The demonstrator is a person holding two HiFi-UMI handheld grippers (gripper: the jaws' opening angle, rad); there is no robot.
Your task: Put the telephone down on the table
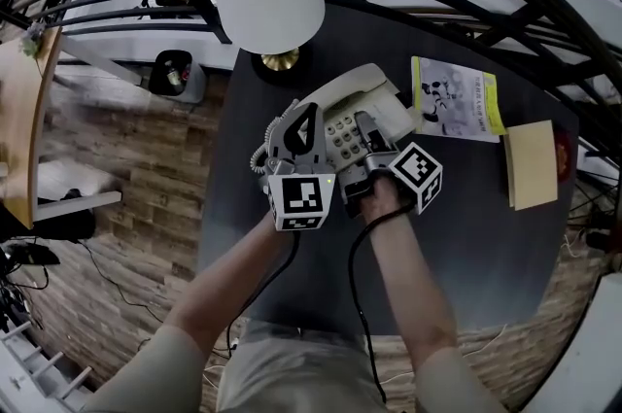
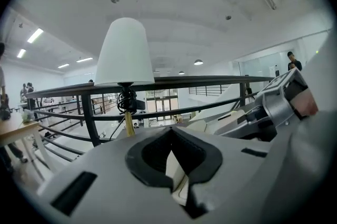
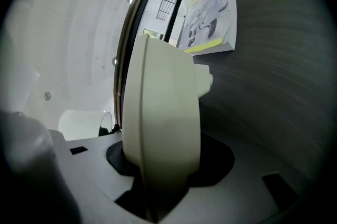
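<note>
Head view: my left claw (image 1: 303, 127) and right claw (image 1: 365, 131) each grip the telephone (image 1: 374, 100). Holding both sides should make it sit flat on the desk (image 1: 466, 246).

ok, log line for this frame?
left hand-held gripper: shut on telephone | right hand-held gripper: shut on telephone | table: touchdown not confirmed
</note>
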